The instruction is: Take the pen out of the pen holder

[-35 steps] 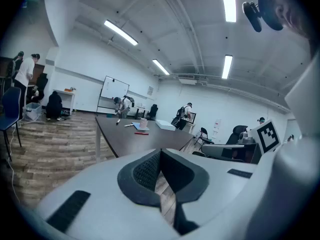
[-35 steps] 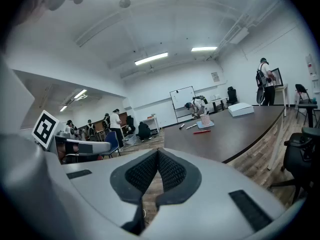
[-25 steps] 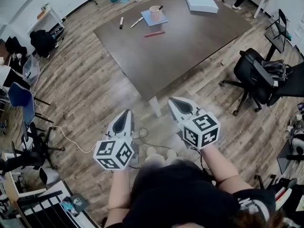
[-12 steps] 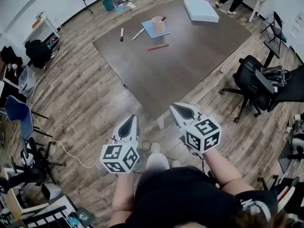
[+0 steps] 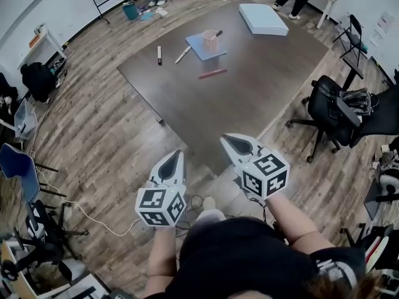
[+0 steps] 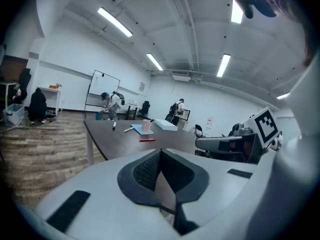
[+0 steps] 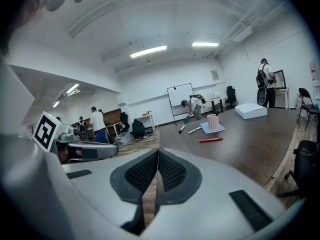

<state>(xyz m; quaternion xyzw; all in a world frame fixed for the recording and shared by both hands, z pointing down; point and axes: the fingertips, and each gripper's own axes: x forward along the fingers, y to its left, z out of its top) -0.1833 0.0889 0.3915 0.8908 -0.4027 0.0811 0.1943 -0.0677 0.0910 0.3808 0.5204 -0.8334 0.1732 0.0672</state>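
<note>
A dark table (image 5: 249, 86) is seen from above, with wood floor (image 5: 112, 123) around it. Near the table's far-left edge a pink pen holder (image 5: 211, 40) is set upright on a blue pad (image 5: 201, 48), and a dark pen (image 5: 217, 34) is seen sticking out of its top. Beside the pad, a red pen (image 5: 212, 73) is laid toward the table's middle, a white pen (image 5: 182, 55) to the left, and a black marker (image 5: 159, 55) by the left edge. A white box (image 5: 263, 18) is placed at the far corner. The left gripper (image 5: 176, 156) and right gripper (image 5: 227, 138) are held at the near corner, well apart from the pen holder. Both pairs of jaws are pressed together with nothing between them.
</note>
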